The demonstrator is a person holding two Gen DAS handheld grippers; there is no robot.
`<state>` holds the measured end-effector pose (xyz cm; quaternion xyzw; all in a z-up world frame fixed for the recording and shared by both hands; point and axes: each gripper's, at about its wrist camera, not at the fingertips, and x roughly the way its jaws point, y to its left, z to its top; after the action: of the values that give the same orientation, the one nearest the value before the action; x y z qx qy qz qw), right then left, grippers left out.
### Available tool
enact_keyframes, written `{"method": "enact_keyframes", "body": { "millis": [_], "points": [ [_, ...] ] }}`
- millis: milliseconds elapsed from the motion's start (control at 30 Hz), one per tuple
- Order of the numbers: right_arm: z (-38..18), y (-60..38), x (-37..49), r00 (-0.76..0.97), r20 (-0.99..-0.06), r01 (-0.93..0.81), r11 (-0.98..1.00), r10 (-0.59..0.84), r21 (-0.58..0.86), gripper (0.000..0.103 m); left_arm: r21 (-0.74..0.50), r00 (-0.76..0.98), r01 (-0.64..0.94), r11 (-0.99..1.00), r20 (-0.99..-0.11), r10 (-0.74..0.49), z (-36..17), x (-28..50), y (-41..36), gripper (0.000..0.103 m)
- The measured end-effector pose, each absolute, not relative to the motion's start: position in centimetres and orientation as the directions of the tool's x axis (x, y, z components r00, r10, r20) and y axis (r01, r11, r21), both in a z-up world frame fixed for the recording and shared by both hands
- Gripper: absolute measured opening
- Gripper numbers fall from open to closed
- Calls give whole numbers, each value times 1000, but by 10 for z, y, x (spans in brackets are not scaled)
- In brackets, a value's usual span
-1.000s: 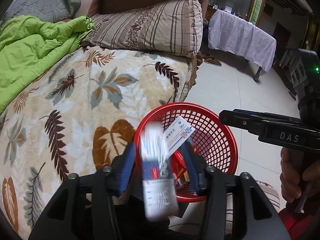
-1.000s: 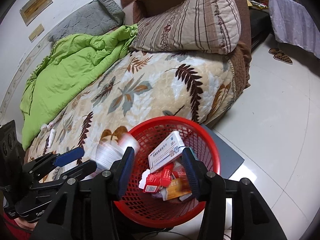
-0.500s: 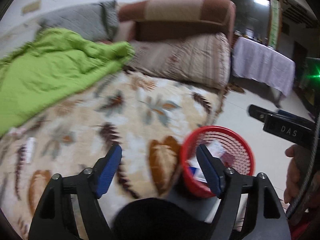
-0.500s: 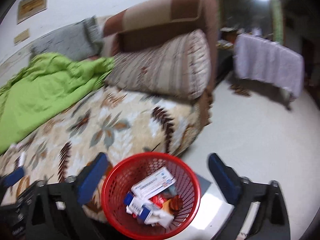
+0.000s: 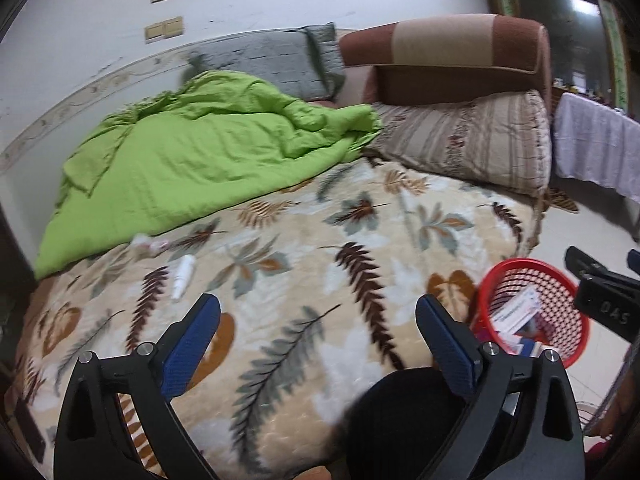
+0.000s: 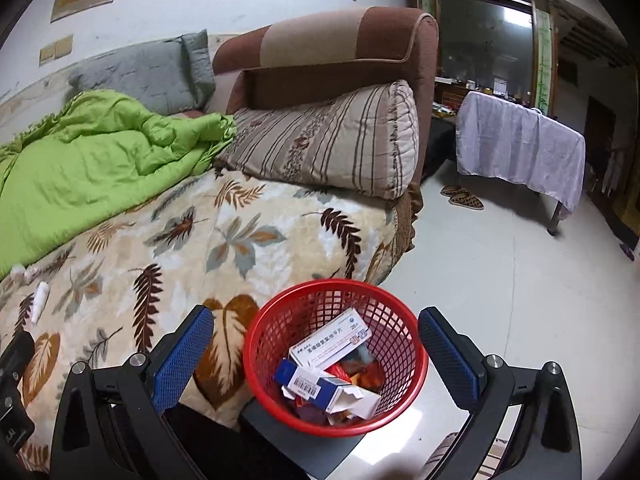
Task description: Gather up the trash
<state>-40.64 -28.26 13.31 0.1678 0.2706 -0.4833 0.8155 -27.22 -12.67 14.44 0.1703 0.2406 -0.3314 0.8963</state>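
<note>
**Now: both grippers empty, trash in the basket and on the bed**

Nearest, the left hand-held gripper [image 5: 318, 316] has its blue, dimple-textured pads spread and still opening, with nothing between them; only the bed [image 5: 304, 280] lies beyond the gap. The right hand-held gripper [image 6: 316, 330] stands released at full width, nothing between its pads, with the basket [image 6: 256, 344] seen past the gap.

The basket is round, red plastic mesh, standing on the pale tiled floor [image 6: 500, 280] just beside the bed's edge. Inside it lie flat cardboard boxes [image 6: 330, 342], white and blue, one with its flap torn open, over crumpled red and orange wrappers.

On the bed's plush leaf-print blanket, a small white tube [image 5: 183, 271] lies loose, and a crumpled white scrap [image 5: 150, 242] lies beyond it, at the hem of a puffy green quilt [image 5: 192, 160].

Farther back, a striped bolster [image 6: 332, 140] leans against a brown padded headboard [image 6: 340, 44].
</note>
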Motion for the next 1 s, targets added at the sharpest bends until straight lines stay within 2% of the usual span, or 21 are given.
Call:
{"method": "enact_keyframes", "body": {
  "millis": [167, 233, 1000],
  "points": [
    [132, -281, -407, 383, -609, 879, 476, -695, 9, 103, 191, 684, 632, 751, -593, -425, 141, -267, -127, 98],
    [130, -281, -408, 381, -613, 880, 475, -692, 11, 103, 197, 698, 617, 762, -585, -414, 140, -268, -125, 98],
    [124, -288, -412, 382, -641, 882, 470, -666, 37, 103, 200, 680, 640, 742, -598, -425, 133, -274, -132, 98]
  ]
}}
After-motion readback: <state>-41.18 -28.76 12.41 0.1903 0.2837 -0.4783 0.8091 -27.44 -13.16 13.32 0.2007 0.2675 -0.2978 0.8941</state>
